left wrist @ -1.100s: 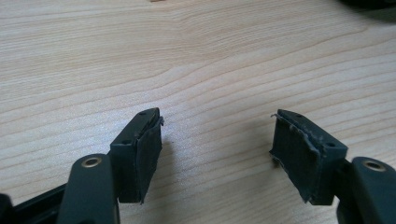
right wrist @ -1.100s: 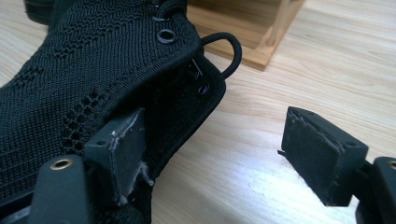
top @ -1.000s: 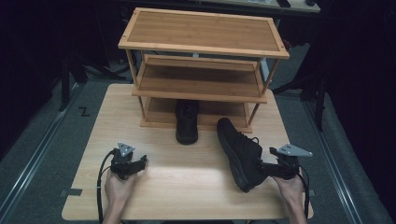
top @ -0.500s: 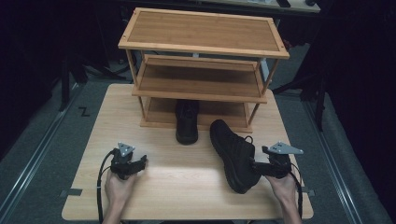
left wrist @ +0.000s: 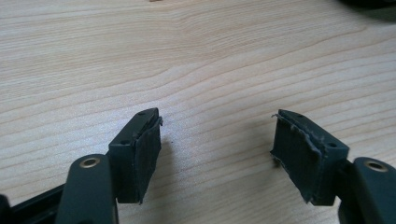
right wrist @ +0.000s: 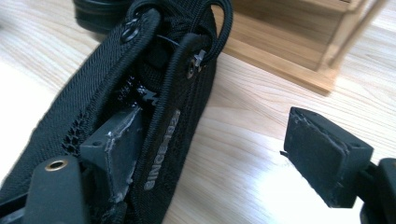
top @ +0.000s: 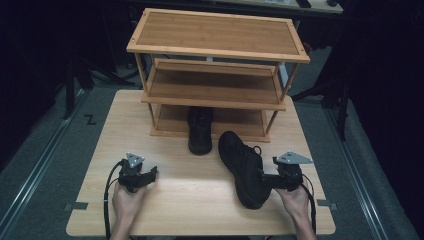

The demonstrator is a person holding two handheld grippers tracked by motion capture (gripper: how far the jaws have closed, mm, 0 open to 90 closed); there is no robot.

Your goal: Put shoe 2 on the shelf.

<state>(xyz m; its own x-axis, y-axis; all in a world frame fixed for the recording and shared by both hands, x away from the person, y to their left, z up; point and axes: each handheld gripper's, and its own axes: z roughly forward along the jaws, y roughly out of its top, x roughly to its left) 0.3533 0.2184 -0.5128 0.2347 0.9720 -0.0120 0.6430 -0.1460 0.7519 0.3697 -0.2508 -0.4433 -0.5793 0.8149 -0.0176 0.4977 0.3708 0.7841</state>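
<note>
**Black Shoes, Bamboo Rack, Two Grippers at the Table's Near Edge**

Pale wood grain ran across the table, and on it stood one three-tier wooden shoe rack at the far side. Two black shoes were counted. The first shoe sat with its heel end tucked under the rack's lowest shelf and its toe pointing toward the person. The second shoe lay on the open tabletop just right of the first, angled, its toe near the rack's front edge and its heel toward the near right.

Two grippers were counted, one in each hand. The left gripper rested low near the table's near-left part, well apart from both shoes; in the left gripper view its jaws stood spread wide over bare wood with nothing between them. The right gripper sat against the second shoe's heel end. In the right gripper view its jaws were parted: one black pad was inside the shoe's opening, against the mesh collar, while the other pad stood clear of the shoe over the tabletop, not pressing it.

A broad stretch of bare tabletop lay between the two grippers. The right hand was close to the table's near edge, and the second shoe's heel sat near that edge too.
</note>
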